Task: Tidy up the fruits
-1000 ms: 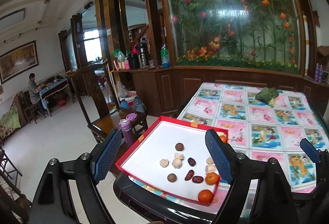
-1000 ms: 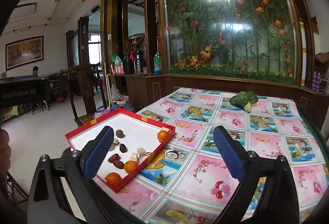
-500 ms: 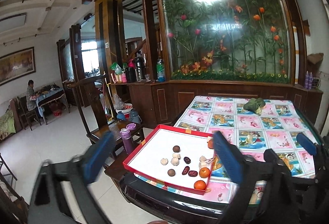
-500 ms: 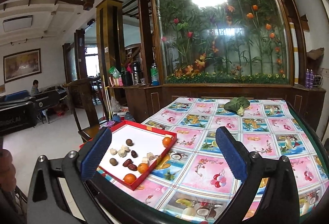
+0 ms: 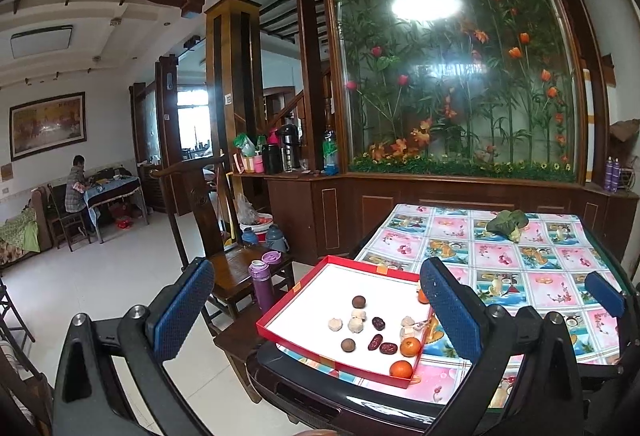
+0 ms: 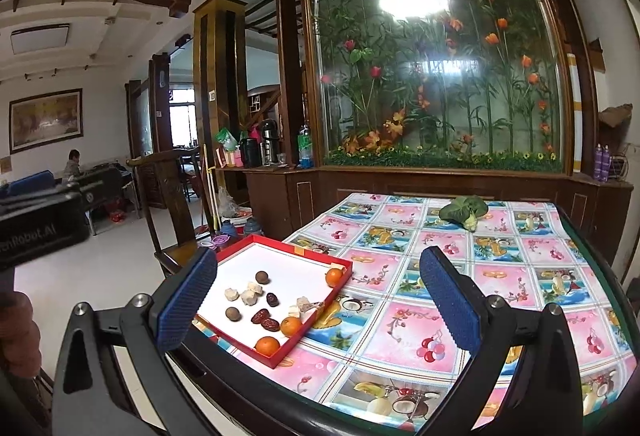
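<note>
A red tray (image 5: pixel 297 290) (image 6: pixel 308 253) with a white floor lies at the table's near left corner. Inside it are small oranges (image 5: pixel 401 369) (image 6: pixel 267 346), dark red dates (image 5: pixel 387 348) (image 6: pixel 271 324), brown round longans (image 5: pixel 358 301) (image 6: pixel 262 277) and pale lumps (image 5: pixel 355 324) (image 6: pixel 248 298), scattered and mixed. My left gripper (image 5: pixel 316 312) hangs open off the table's near left corner, back from the tray. Over the near table edge my right gripper (image 6: pixel 316 300) is open, nothing between its fingers. A blue pad of the right gripper (image 5: pixel 604 294) shows in the left wrist view.
The table (image 6: pixel 500 276) wears a pink fruit-print cloth, with a green leafy vegetable (image 6: pixel 464 209) at its far end. A wooden chair (image 5: pixel 240 268) carrying a purple bottle (image 5: pixel 260 282) stands left of the table. A person (image 5: pixel 76 187) sits far left.
Both grippers have drawn back and up from the table, so the tray looks smaller and farther. Both stay open; the fruit has not moved.
</note>
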Demonstrator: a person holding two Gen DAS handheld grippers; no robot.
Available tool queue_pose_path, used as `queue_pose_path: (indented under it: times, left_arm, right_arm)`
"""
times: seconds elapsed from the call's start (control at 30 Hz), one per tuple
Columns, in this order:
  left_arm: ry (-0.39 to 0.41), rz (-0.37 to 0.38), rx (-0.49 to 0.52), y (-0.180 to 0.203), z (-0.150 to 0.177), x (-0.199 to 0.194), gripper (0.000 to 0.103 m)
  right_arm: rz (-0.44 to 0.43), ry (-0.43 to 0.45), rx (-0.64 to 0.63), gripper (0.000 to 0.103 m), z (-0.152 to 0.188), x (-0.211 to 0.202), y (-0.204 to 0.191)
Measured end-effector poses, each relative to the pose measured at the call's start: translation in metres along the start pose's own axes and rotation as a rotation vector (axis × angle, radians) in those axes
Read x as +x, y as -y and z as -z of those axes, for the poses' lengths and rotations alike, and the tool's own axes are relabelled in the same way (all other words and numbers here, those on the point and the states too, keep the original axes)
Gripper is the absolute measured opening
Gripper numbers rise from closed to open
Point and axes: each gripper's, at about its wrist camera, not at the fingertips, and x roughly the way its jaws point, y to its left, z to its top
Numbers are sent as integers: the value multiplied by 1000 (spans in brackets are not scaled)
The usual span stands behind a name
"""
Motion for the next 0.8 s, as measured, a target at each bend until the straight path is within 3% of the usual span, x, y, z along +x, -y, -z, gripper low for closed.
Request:
queue_pose_path:
  times: [0.8]
  left_arm:
    - [2, 0, -5, -2, 3, -1, 103]
  right_arm:
    - [37, 34, -58, 101, -3, -10, -15]
